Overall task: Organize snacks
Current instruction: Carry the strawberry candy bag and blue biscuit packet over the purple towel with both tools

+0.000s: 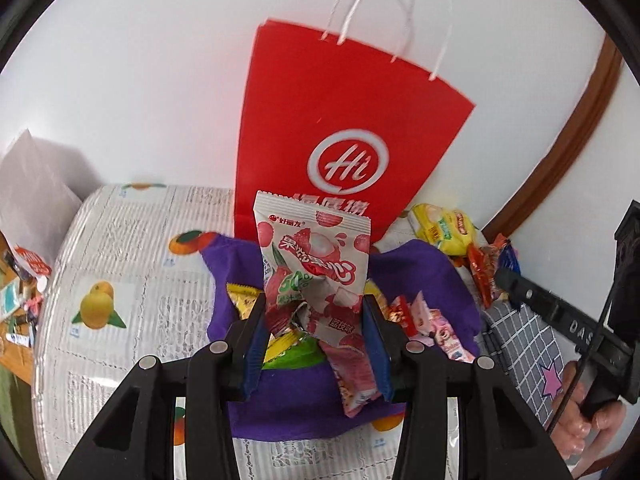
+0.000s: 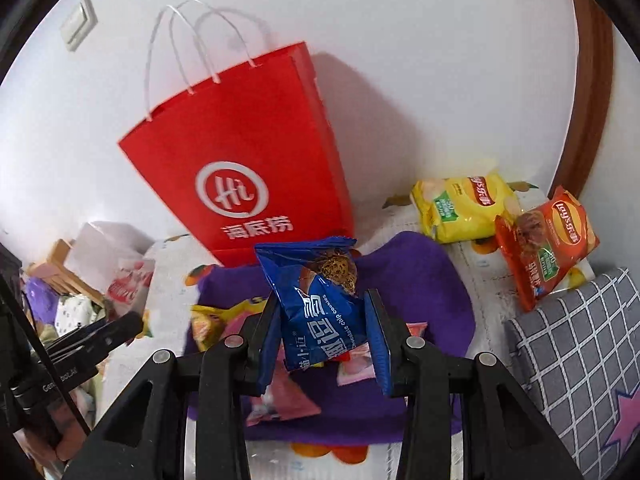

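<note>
My left gripper point(image 1: 316, 320) is shut on a white and pink lychee candy packet point(image 1: 316, 256), held upright above the purple cloth point(image 1: 424, 268). My right gripper point(image 2: 322, 328) is shut on a blue chocolate chip cookie packet point(image 2: 320, 312), lifted over the same purple cloth point(image 2: 420, 280). Several small snack packets lie on the cloth below both grippers, among them a pink one point(image 2: 280, 400). A red paper bag with white handles point(image 1: 340, 132) point(image 2: 248, 160) stands upright against the wall behind the cloth.
A yellow chip bag point(image 2: 460, 208) and an orange-red chip bag point(image 2: 548, 244) lie at the right near the wall. A grey checked cushion point(image 2: 580, 352) borders the right side. The fruit-print tablecloth point(image 1: 120, 280) covers the table. Clutter lies past its left edge. A brown door frame point(image 2: 592, 100) stands at the right.
</note>
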### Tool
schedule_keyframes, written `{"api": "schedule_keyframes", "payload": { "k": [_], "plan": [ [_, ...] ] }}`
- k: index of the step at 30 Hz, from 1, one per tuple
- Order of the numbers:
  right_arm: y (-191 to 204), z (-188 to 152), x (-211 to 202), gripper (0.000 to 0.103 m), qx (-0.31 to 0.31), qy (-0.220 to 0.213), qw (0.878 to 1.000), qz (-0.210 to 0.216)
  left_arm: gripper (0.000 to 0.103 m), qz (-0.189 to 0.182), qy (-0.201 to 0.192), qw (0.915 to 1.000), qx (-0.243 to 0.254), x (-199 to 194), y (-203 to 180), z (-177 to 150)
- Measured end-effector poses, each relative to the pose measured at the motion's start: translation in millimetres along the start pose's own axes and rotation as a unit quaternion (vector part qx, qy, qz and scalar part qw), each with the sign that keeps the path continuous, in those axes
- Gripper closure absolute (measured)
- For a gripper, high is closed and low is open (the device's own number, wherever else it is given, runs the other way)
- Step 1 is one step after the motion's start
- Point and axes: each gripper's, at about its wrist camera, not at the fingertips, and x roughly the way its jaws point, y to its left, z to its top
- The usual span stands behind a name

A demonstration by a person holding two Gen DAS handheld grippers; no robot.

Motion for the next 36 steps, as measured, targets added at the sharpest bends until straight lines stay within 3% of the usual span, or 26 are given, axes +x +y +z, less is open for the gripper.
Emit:
{"api": "schedule_keyframes", "payload": {
  "k": [10,18,36],
  "plan": [
    [-33.9,-1.1,33.3,0.064,0.026,0.035,0.999,-0.011,0.061,0.014,0.024,0.9996,-0.007,22.5,5.9,-0.4],
    [-46.0,-2.5,49.9,0.064,0.018,0.066,0.996,-0.054,0.061,0.022,0.035,0.9991,-0.008,33.6,3.8,-2.5],
    [-50.0,-19.0,102.4,0.064,0.04,0.137,0.989,-0.047,0.061,0.028,0.042,0.9987,-0.004,38.6,0.6,-5.1]
  ]
}}
